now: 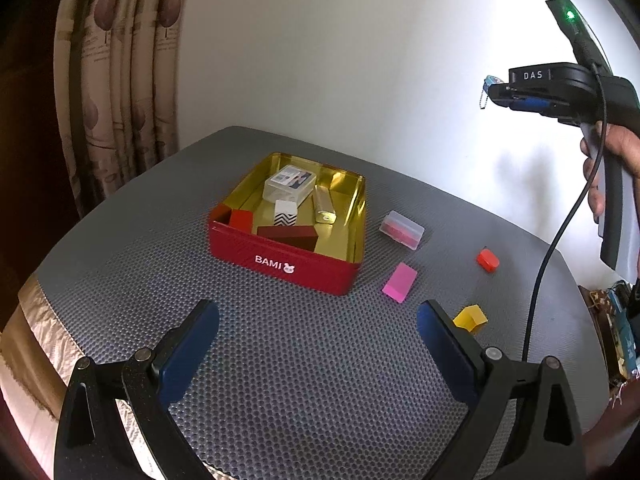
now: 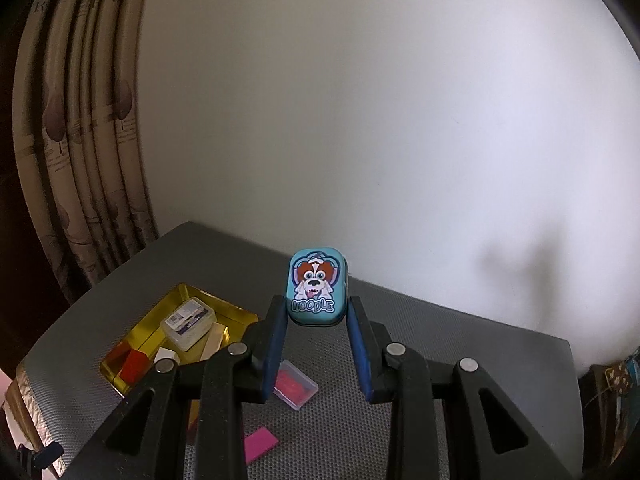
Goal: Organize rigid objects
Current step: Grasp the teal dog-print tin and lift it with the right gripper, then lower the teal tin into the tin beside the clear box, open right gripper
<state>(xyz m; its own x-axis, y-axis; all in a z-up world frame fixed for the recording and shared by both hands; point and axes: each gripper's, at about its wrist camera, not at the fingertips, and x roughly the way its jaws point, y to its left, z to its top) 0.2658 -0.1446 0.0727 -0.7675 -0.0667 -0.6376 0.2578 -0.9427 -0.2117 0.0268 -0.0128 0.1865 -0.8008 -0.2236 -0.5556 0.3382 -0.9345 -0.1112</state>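
My right gripper (image 2: 316,305) is shut on a small blue tin (image 2: 317,285) with a cartoon dog and the word NOODLE, held high above the table. In the left wrist view that right gripper (image 1: 496,94) hangs at the upper right, with the blue tin (image 1: 493,80) and its bead chain at its tip. The left gripper (image 1: 316,312) stands open and empty over the mat, in front of a red BAMI tin box (image 1: 280,258) with a gold inside. The box holds a clear case (image 1: 289,184), a gold bar (image 1: 323,204), a zigzag-patterned white block (image 1: 285,213) and red blocks (image 1: 240,219).
On the grey dotted mat (image 1: 300,380), right of the box, lie a clear case with pink contents (image 1: 402,230), a pink block (image 1: 400,282), a small red piece (image 1: 488,260) and a yellow piece (image 1: 470,317). A curtain (image 1: 116,100) hangs left. A hand (image 1: 616,152) and cable (image 1: 560,240) are at right.
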